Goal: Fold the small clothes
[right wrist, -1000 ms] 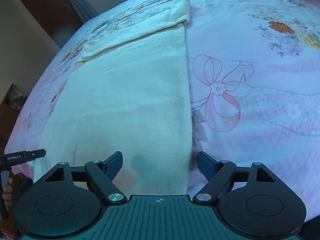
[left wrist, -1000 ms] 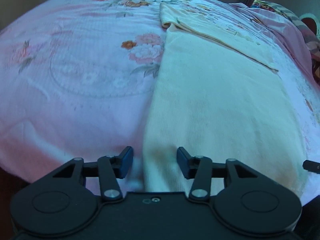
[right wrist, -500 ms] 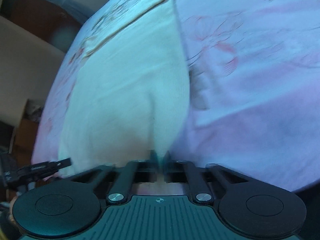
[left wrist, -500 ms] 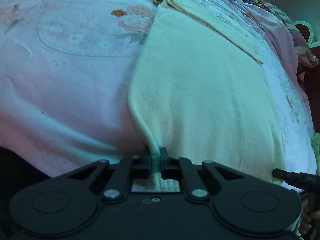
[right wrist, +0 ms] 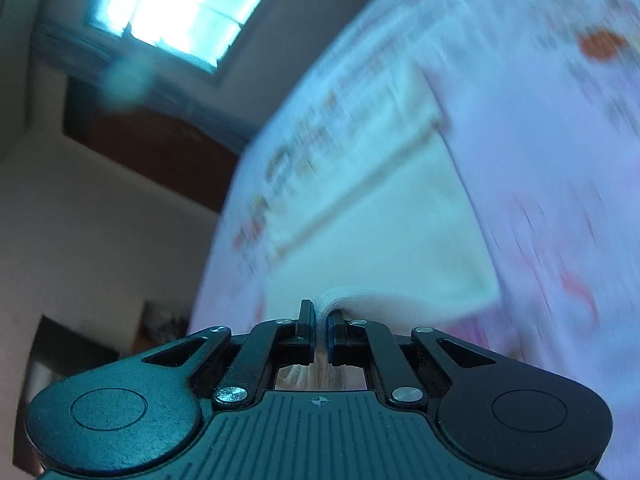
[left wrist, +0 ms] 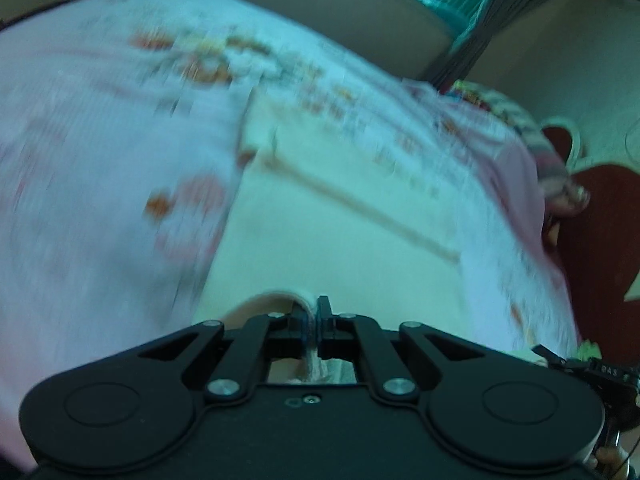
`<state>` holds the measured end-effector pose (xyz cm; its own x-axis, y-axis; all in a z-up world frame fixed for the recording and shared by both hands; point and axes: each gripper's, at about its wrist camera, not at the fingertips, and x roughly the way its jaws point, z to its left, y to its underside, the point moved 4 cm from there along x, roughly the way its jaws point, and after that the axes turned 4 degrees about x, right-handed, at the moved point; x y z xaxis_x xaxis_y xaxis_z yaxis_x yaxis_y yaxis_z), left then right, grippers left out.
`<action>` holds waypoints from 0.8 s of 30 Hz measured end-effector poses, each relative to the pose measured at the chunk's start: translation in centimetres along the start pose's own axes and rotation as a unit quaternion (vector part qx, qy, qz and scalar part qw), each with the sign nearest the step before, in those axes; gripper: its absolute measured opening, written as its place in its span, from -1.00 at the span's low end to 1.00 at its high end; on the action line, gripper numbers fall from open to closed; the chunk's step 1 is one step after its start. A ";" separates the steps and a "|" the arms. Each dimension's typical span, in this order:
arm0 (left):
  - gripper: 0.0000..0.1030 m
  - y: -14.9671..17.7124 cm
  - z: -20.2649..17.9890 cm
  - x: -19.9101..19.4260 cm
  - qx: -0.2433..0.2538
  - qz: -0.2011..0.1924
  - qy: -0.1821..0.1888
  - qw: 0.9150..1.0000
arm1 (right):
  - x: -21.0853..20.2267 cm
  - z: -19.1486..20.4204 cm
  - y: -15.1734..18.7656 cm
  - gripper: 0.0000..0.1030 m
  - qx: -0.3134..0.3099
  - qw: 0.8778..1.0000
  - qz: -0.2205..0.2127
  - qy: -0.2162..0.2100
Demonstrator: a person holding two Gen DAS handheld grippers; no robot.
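Cream garment (left wrist: 336,240) lies on my pink flowered bedsheet (left wrist: 104,168), its near hem lifted; my left gripper (left wrist: 316,322) pinches the hem at 6 o'clock in its view; my right gripper (right wrist: 319,326) clamps a fold of the same cloth; both views are blurred; a window (right wrist: 180,8) shows at 11 o'clock.

Heavy motion blur, bluish cast, bright window (right wrist: 180,8) glare

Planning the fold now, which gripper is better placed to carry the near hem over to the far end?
Neither alone. The left gripper and right gripper are each shut on a near corner of the cream garment, so both should carry it together.
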<state>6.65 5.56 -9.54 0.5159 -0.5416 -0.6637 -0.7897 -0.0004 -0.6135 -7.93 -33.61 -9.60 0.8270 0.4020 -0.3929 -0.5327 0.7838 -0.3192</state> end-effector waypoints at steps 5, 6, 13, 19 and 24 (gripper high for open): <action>-0.96 -7.5 -1.3 4.4 0.003 -0.049 -0.003 0.999 | 3.6 1.9 -7.2 -0.91 -0.008 0.999 -0.045 -0.017; -0.96 -8.8 -1.5 5.5 0.004 -0.056 -0.005 0.998 | 4.6 2.0 -8.7 -0.91 -0.009 0.998 -0.053 -0.017; -0.96 -16.9 -1.2 16.2 -0.011 -0.060 -0.028 0.998 | 14.5 -1.6 -18.6 -0.91 0.019 0.996 -0.082 0.016; -0.82 -17.9 1.1 25.6 -0.030 0.017 -0.083 0.996 | 22.6 -8.3 -22.1 -0.90 0.047 0.988 -0.067 0.130; -0.61 -20.0 2.5 25.0 -0.070 -0.005 -0.076 0.995 | 23.2 -7.4 -24.4 -0.54 0.052 0.990 -0.078 0.103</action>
<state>36.17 -5.92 -14.91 0.5603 -0.4081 -0.7208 -0.8169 -0.1286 -0.5622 22.91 -46.90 -17.35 0.8384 0.1754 -0.5161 -0.3703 0.8781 -0.3030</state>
